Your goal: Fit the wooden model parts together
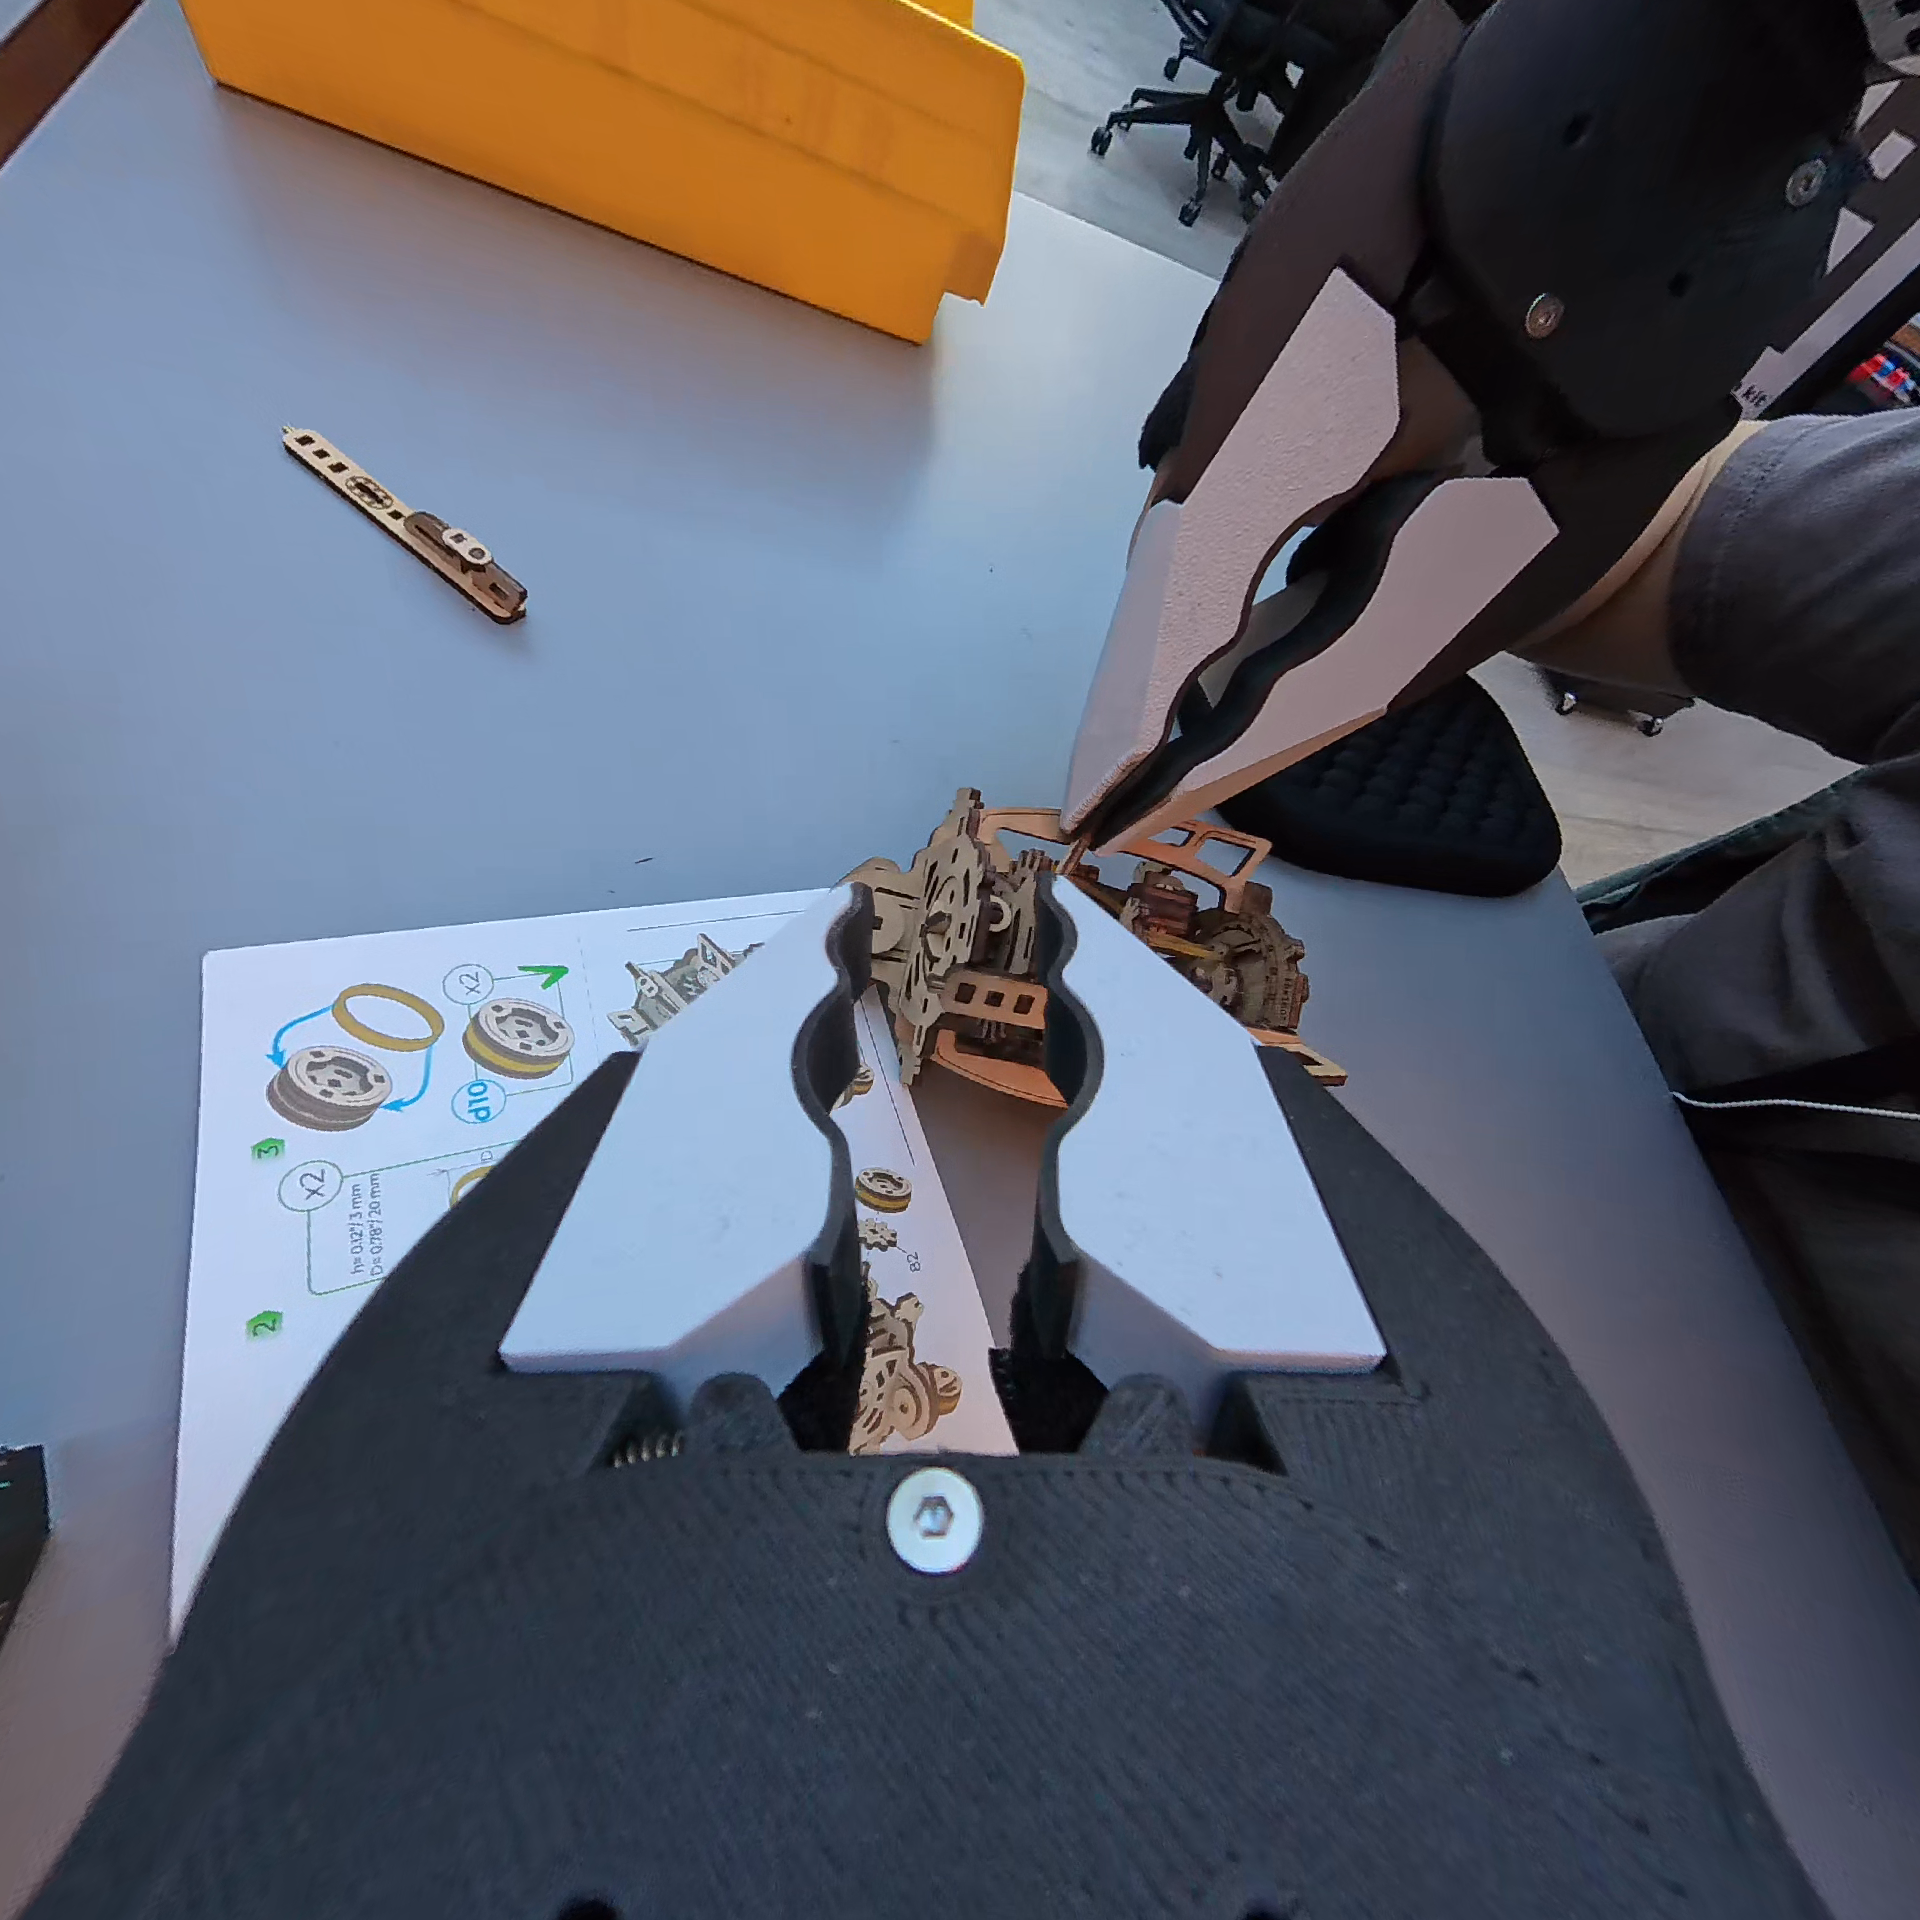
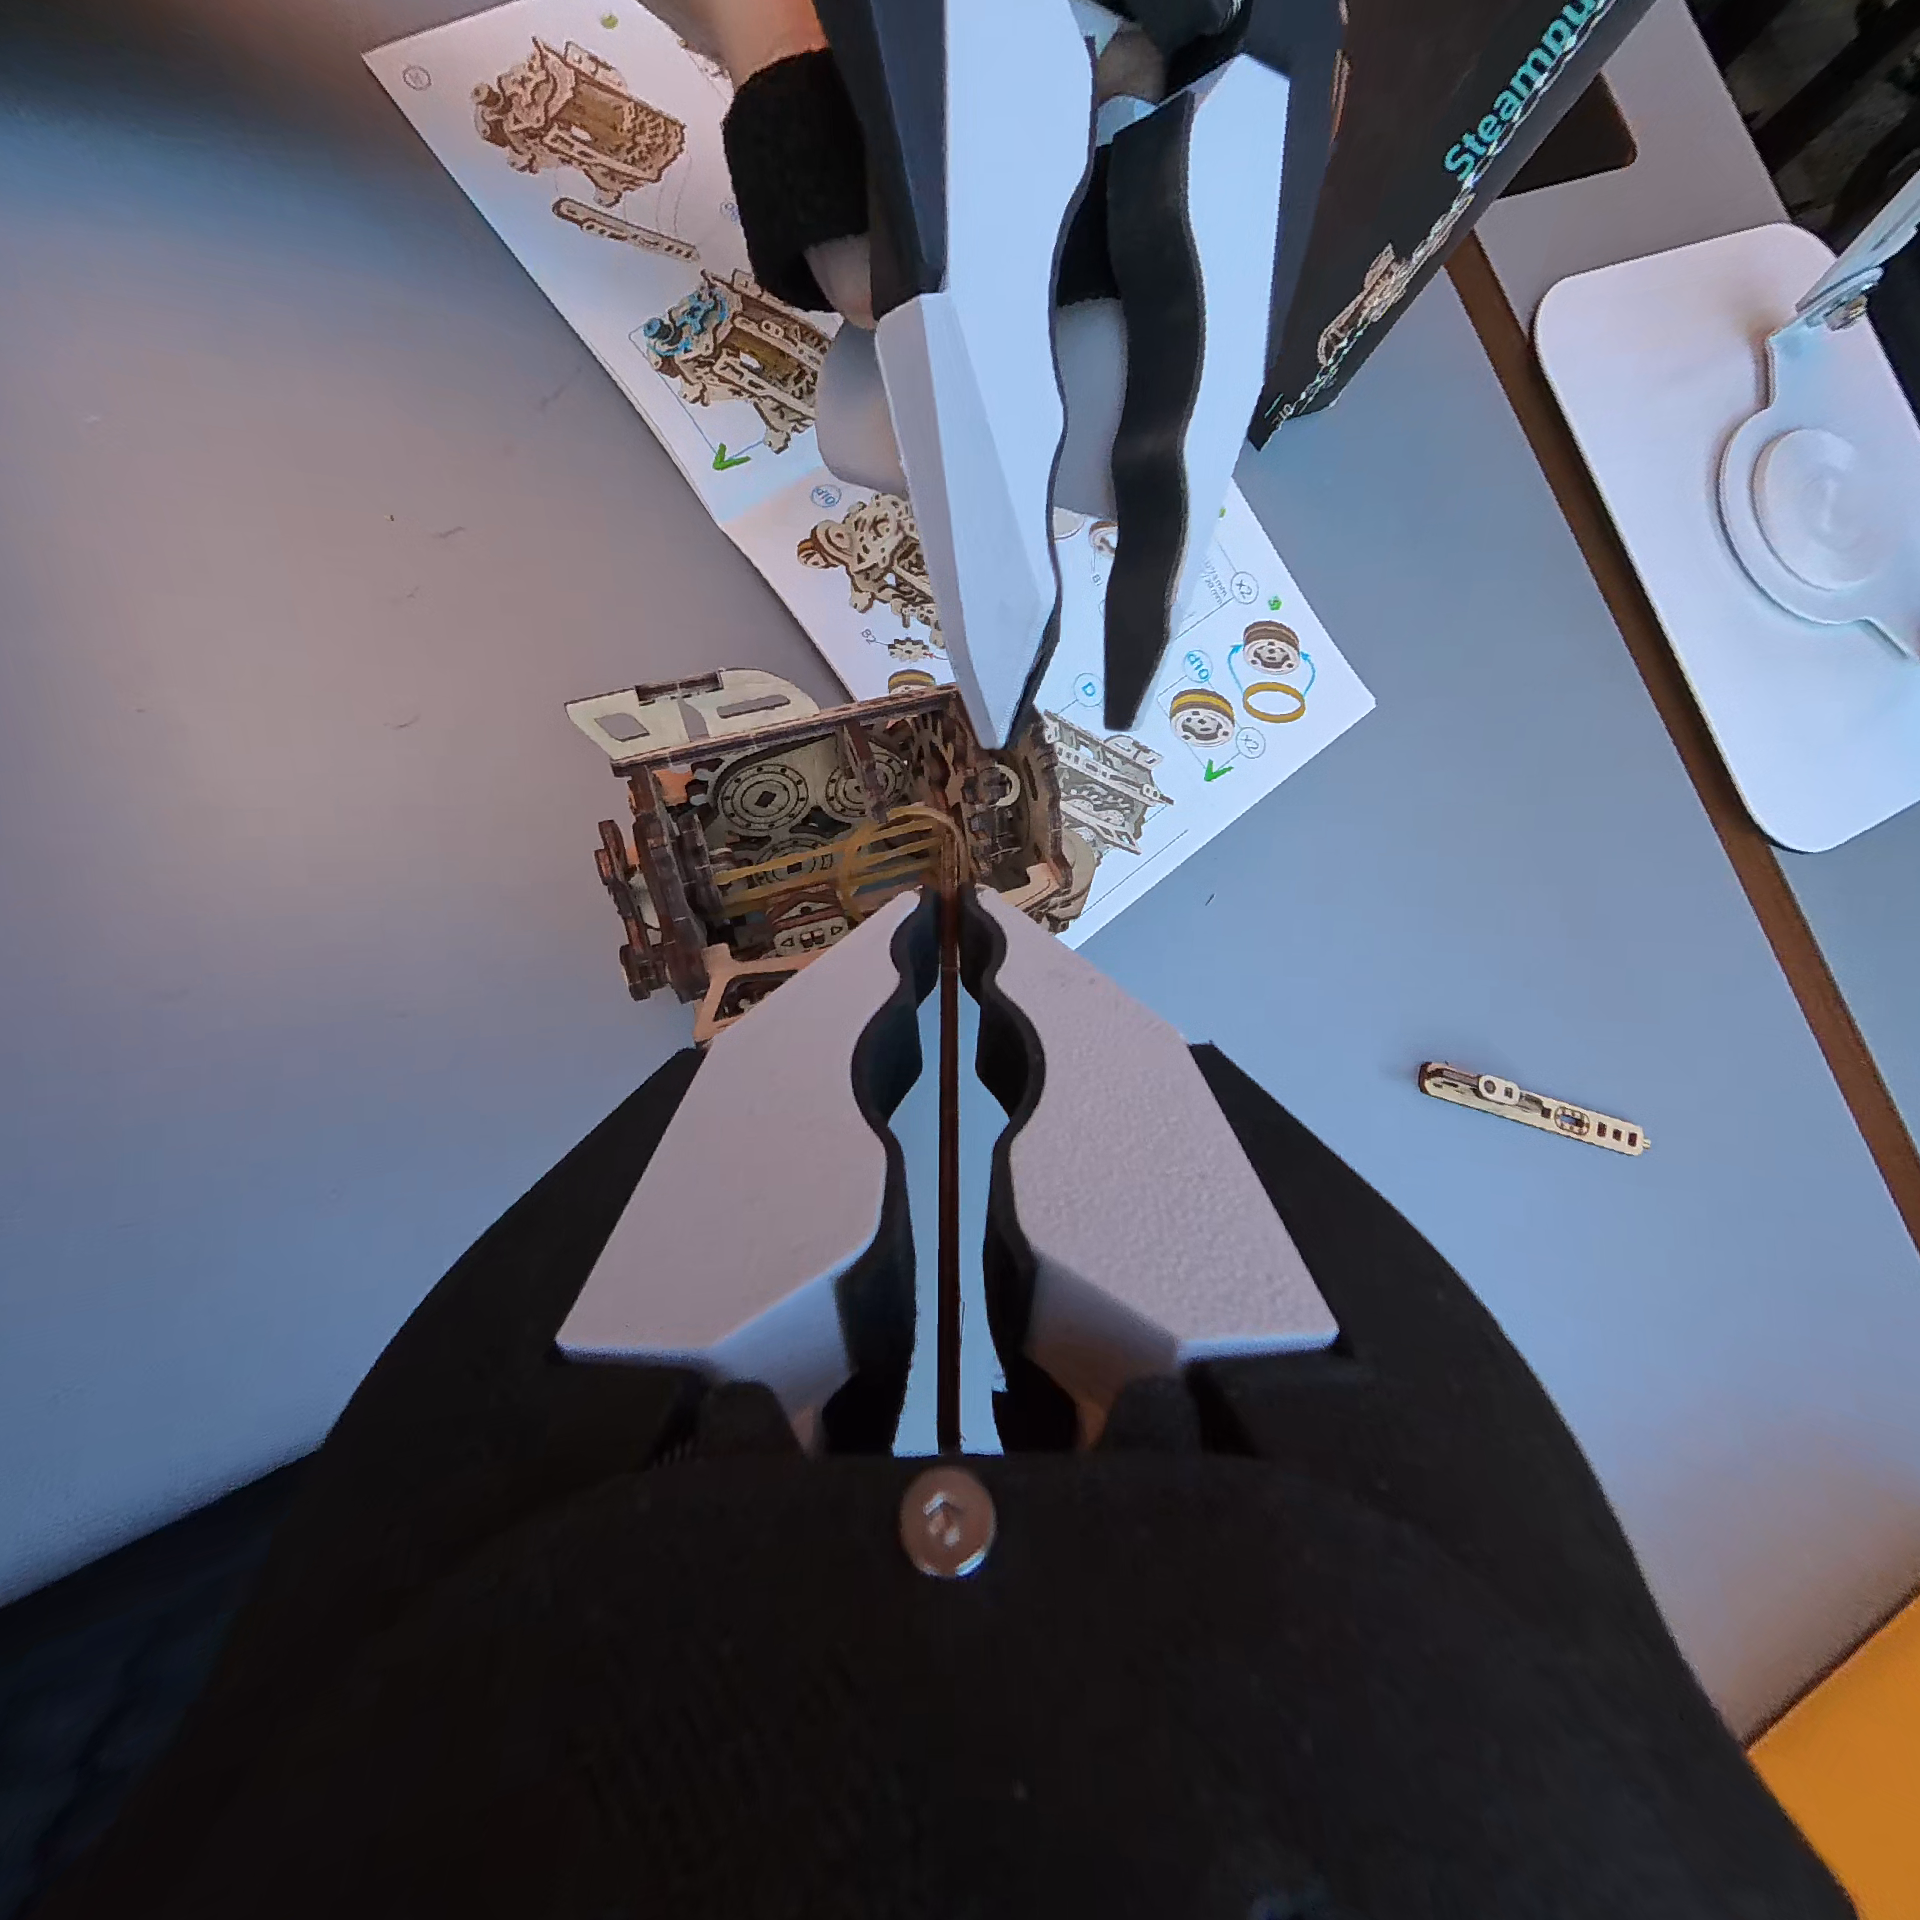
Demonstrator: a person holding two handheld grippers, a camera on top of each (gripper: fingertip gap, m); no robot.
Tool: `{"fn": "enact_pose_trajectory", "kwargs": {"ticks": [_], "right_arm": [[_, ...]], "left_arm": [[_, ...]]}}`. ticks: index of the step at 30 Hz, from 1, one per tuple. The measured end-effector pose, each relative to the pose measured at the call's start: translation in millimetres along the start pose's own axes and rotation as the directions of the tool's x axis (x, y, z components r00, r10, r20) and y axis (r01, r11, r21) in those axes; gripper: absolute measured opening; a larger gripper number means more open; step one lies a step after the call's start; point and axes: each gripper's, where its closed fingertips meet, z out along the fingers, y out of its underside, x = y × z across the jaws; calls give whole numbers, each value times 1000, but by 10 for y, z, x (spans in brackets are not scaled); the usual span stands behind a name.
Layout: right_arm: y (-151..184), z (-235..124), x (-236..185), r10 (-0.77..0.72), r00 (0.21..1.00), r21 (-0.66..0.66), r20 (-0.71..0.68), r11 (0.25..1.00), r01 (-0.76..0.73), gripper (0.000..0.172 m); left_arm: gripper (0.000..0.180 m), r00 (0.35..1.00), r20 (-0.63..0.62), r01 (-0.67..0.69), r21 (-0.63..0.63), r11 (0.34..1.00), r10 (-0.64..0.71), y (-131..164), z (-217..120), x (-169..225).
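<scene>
The grey table (image 1: 623, 675) carries one yellow bin (image 1: 665, 135) at its far edge, one instruction sheet (image 1: 343, 1091) and one half-built wooden model (image 2: 831, 842), which sits partly on the sheet's corner, gears and yellow rubber bands exposed. One loose wooden strip (image 1: 405, 520) lies well apart from it – the only spare part in view. A black box (image 2: 1455, 208) and a white pad (image 2: 1714, 520) stand off to one side.

Two claws work here. The left claw (image 1: 951, 914) stands open, straddling the model's upright gear plate; whether its pads press on the plate cannot be told. The right claw (image 2: 940, 904) is closed on one thin dark wooden stick (image 2: 948, 1143), tip down at the model's top beside the bands.

The risks, as I judge them: the stick is slender and gripped near its end, so an off-axis push could snap it or make it pivot between the pads. It could also snag a rubber band and unseat it. With the model only loosely braced, a hard push could slide or tip it – the paper under it gives little grip
</scene>
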Motion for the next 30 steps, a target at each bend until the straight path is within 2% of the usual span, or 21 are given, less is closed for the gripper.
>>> {"fn": "enact_pose_trajectory", "kwargs": {"ticks": [1, 30], "right_arm": [[0, 1, 1, 2, 1000, 1, 1, 1000, -2, 0], [-19, -21, -10, 0, 1000, 17, 3, 1000, 0, 0]], "left_arm": [[28, 1000, 0, -1, -2, 1000, 1, 2, 2, 2], [27, 1000, -5, -10, -9, 1000, 10, 9, 16, 24]]}}
